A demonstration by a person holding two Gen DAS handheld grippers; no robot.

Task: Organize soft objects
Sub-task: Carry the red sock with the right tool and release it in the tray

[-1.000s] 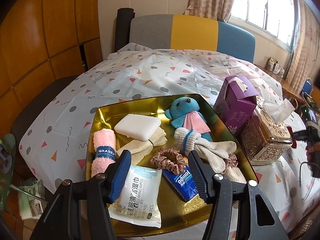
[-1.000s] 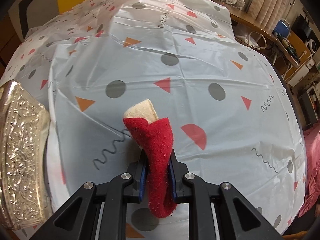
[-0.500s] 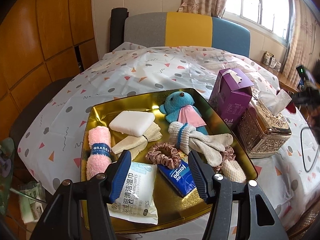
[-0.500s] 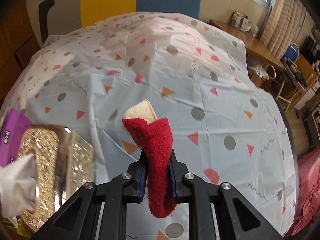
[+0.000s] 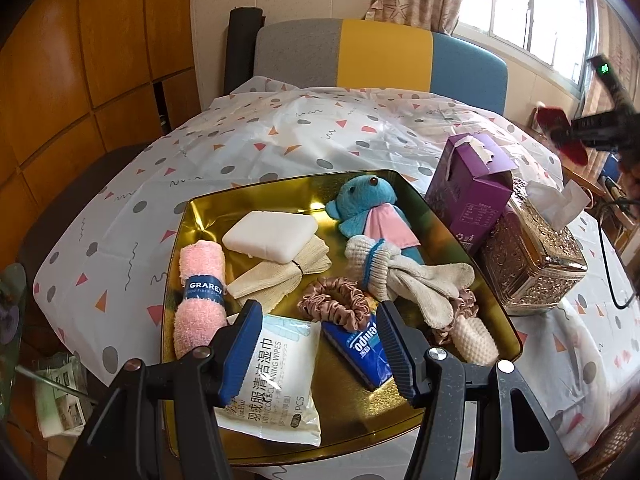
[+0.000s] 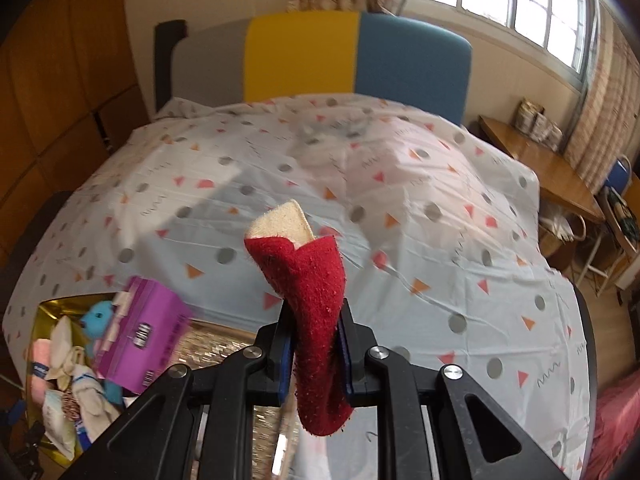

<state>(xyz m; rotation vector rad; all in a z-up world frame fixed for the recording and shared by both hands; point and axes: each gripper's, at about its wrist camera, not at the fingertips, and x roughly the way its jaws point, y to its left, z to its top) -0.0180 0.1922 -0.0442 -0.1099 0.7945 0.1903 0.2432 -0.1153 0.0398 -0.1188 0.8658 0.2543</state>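
My right gripper (image 6: 315,356) is shut on a red sock (image 6: 316,280) with a cream cuff, held high above the table. The sock also shows far right in the left wrist view (image 5: 560,130). A gold tray (image 5: 360,178) holds a blue plush bear (image 5: 362,204), white sponge (image 5: 276,234), pink rolled towel (image 5: 200,292), cream cloth (image 5: 280,274), white socks (image 5: 404,276), scrunchie (image 5: 336,304), wipes pack (image 5: 272,380) and blue tissue pack (image 5: 360,352). My left gripper (image 5: 320,348) is open and empty above the tray's near edge.
A purple box (image 5: 468,192) and an ornate gold tissue box (image 5: 532,256) stand right of the tray on the patterned tablecloth (image 5: 280,128). A grey, yellow and blue chair back (image 5: 380,52) stands behind the table. A wooden desk (image 6: 536,168) is at right.
My right gripper has lifted the red sock and swung left, bringing the tray and purple box into its view. The left gripper has pulled back slightly and stays open.
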